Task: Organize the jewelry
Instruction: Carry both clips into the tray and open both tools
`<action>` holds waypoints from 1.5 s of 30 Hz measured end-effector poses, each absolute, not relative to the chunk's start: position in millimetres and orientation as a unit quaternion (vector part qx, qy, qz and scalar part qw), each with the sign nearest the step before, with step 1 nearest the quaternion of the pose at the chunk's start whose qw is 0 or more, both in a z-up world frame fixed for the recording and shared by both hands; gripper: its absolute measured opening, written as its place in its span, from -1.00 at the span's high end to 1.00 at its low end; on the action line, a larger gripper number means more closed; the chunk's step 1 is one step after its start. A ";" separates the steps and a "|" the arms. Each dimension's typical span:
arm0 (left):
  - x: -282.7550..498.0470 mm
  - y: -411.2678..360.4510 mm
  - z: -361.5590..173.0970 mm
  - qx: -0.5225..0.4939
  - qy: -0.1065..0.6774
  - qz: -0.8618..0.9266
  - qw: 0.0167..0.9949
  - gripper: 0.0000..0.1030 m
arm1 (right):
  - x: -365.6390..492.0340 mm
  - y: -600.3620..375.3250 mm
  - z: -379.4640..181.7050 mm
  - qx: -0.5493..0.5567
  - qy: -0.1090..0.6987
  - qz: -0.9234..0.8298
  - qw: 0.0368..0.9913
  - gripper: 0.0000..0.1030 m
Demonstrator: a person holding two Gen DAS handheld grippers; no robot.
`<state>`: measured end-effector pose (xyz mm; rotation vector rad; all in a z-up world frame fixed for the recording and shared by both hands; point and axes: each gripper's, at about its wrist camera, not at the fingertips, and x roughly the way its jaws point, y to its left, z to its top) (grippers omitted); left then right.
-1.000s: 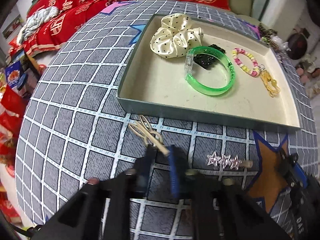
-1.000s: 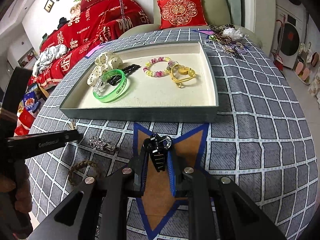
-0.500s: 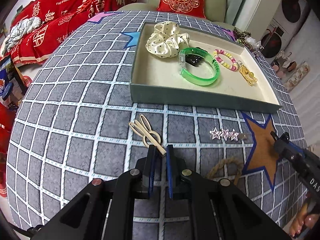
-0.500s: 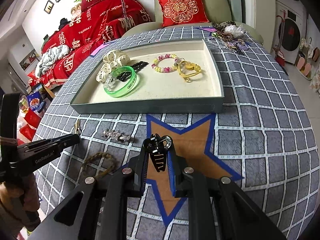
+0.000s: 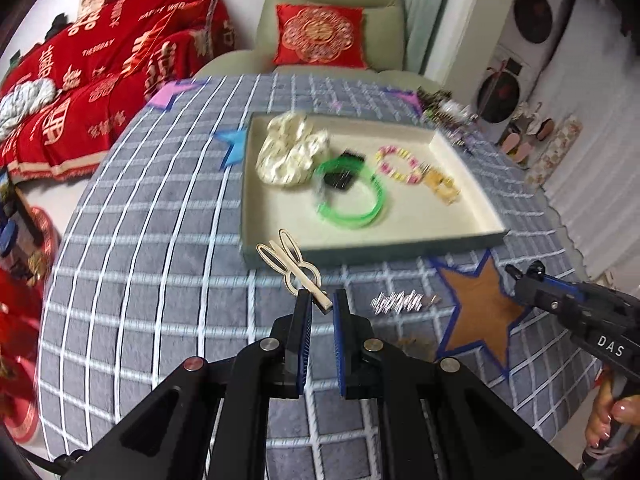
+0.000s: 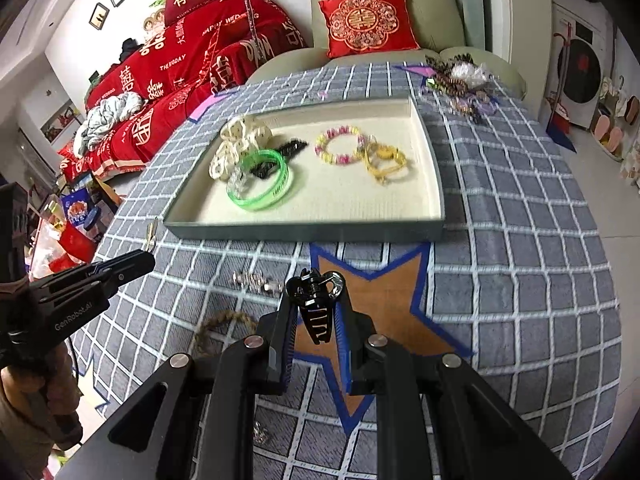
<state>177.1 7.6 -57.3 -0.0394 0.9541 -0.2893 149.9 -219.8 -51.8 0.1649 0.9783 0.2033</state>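
My left gripper (image 5: 320,300) is shut on a gold rabbit-ear hair clip (image 5: 290,262) and holds it above the cloth, just in front of the tray (image 5: 400,246). My right gripper (image 6: 316,306) is shut on a black claw hair clip (image 6: 316,300) above the orange star patch. The tray (image 6: 304,232) holds a cream scrunchie (image 6: 240,144), a green bangle (image 6: 262,186), a black clip (image 6: 290,148), a bead bracelet (image 6: 340,146) and a yellow piece (image 6: 386,160).
A silver star clip (image 5: 400,302) and a brown braided band (image 6: 224,322) lie on the grey checked cloth between the grippers. A jewelry pile (image 6: 456,80) sits at the table's far right edge. A sofa and an armchair stand behind the table.
My left gripper has lifted the gold rabbit clip off the cloth and moved it toward the tray. My right gripper has moved slightly nearer the tray with the black claw clip.
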 end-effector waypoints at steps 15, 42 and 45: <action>252.3 -22.7 -41.4 0.011 0.448 -0.163 0.879 0.64 | 236.8 -233.0 -26.3 0.085 0.457 0.087 0.881 0.62; 304.1 -49.0 -96.4 0.077 0.475 -0.124 0.868 0.64 | 332.6 -225.5 -104.1 0.084 0.501 0.051 0.860 0.54; 303.1 -53.1 -95.2 0.089 0.475 -0.118 0.867 0.64 | 333.7 -227.6 -105.0 0.089 0.507 0.048 0.856 0.11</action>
